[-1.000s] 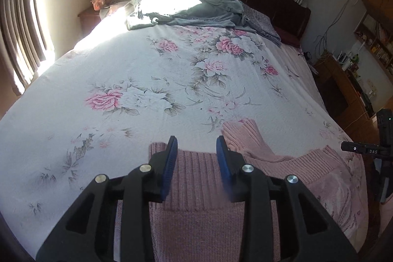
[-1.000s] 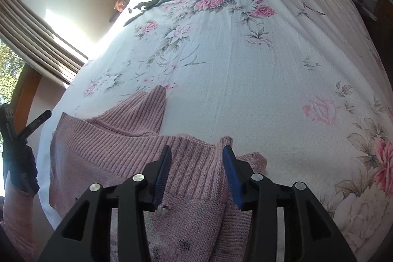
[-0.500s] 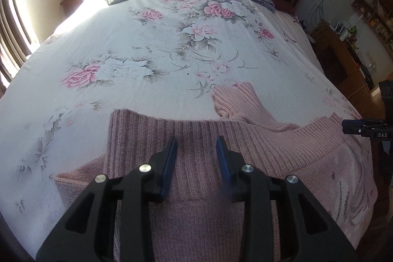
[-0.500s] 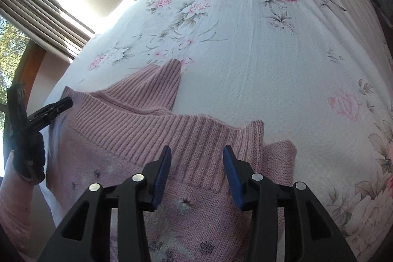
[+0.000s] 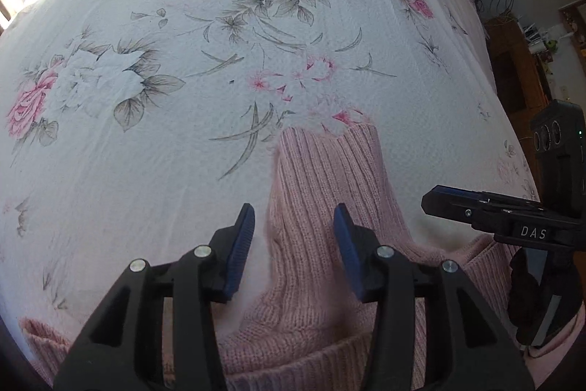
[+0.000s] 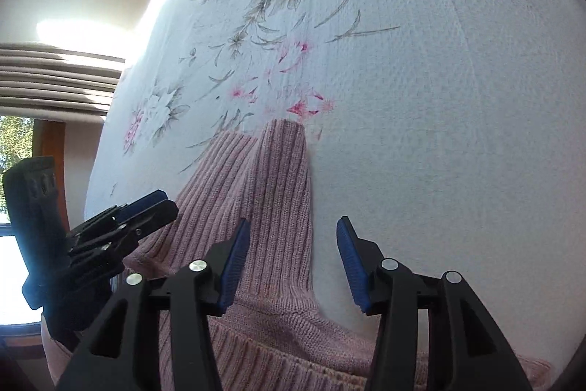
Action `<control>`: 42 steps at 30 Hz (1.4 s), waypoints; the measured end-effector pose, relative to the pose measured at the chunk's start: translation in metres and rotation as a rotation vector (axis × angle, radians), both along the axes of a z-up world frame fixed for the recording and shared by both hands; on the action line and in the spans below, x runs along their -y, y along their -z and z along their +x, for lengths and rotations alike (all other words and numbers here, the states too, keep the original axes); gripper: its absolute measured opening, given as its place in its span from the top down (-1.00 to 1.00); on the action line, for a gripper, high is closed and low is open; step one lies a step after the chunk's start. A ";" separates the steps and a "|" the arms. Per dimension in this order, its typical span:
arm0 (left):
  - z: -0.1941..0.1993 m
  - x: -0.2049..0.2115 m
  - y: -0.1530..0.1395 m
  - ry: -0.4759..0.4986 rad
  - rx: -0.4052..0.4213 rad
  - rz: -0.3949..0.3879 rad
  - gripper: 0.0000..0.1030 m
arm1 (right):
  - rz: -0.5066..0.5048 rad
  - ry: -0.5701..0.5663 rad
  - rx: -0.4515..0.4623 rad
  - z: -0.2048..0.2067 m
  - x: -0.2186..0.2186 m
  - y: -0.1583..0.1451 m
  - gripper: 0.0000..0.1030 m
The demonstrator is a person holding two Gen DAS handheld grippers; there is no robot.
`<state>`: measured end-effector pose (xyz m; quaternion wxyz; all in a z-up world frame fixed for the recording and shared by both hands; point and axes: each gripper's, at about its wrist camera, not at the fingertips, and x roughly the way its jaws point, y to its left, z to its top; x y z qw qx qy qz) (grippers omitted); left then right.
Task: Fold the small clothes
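Left wrist view shows the left gripper (image 5: 293,233) with jaws apart, empty, over the pink ribbed knit sweater (image 5: 329,193) spread ahead on the floral bedspread (image 5: 146,134), the right gripper (image 6: 291,244) likewise apart, presumably positioned for folding.

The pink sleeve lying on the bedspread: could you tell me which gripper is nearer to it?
Left. The left gripper has its open jaws straddling the sleeve; the right gripper sits at its right edge, mostly over bedspread.
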<state>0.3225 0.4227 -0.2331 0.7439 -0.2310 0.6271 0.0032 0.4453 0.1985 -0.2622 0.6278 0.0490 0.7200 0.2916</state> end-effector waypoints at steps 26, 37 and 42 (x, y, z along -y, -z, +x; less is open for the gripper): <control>-0.010 0.009 -0.049 0.010 0.318 -0.059 0.77 | 0.231 0.031 0.195 -0.018 0.002 -0.053 0.81; -0.122 0.065 -0.146 0.142 0.709 0.137 0.80 | 0.349 -0.120 0.488 -0.120 0.043 -0.156 0.84; -0.160 0.090 -0.120 0.262 0.681 0.223 0.80 | 0.247 -0.217 0.518 -0.169 0.045 -0.136 0.84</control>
